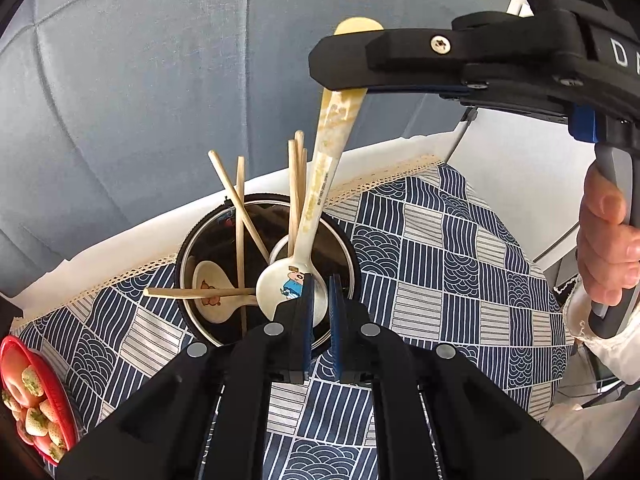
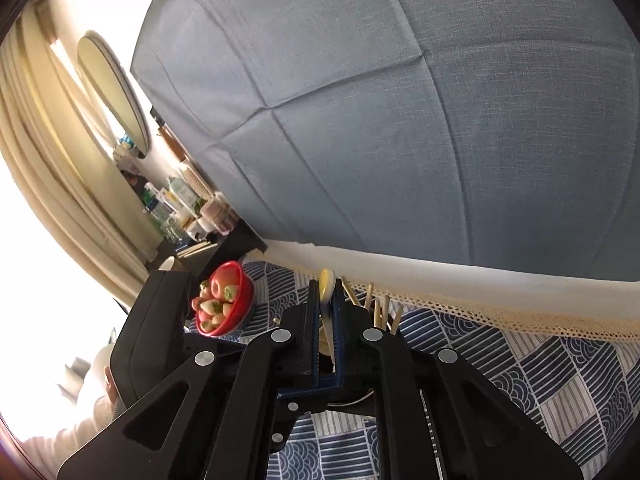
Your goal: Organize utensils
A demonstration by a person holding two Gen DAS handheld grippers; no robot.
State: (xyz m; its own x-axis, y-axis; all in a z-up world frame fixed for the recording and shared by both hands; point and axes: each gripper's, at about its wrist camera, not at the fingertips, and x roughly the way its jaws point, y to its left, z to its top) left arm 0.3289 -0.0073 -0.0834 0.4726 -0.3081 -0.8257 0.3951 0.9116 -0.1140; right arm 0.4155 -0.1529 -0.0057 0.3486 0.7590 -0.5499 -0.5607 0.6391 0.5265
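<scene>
Your right gripper (image 2: 328,316) clamps the handle of the cartoon spoon (image 1: 320,200), whose bowl rests inside the round holder (image 1: 192,248) among chopsticks (image 1: 240,216). Your left gripper (image 1: 320,304) is nearly closed on nothing at the holder's rim. Only the right view shows the whole red bowl (image 2: 240,304) beyond the holder.

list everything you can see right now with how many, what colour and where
pot: one, dark with a metal rim, on the tablecloth
chopsticks: several, pale wood, standing or lying in the pot
spoons: two, cream with cartoon prints; one lies in the pot, one is held upright over it
tablecloth: one, navy and white, lace-edged
bowl: one, red, holding pale strawberries, at the cloth's edge
sofa: one, grey-blue, behind
right gripper: black, shut on the upright spoon's handle
left gripper: black, nearly closed, nothing gripped, near the pot
</scene>
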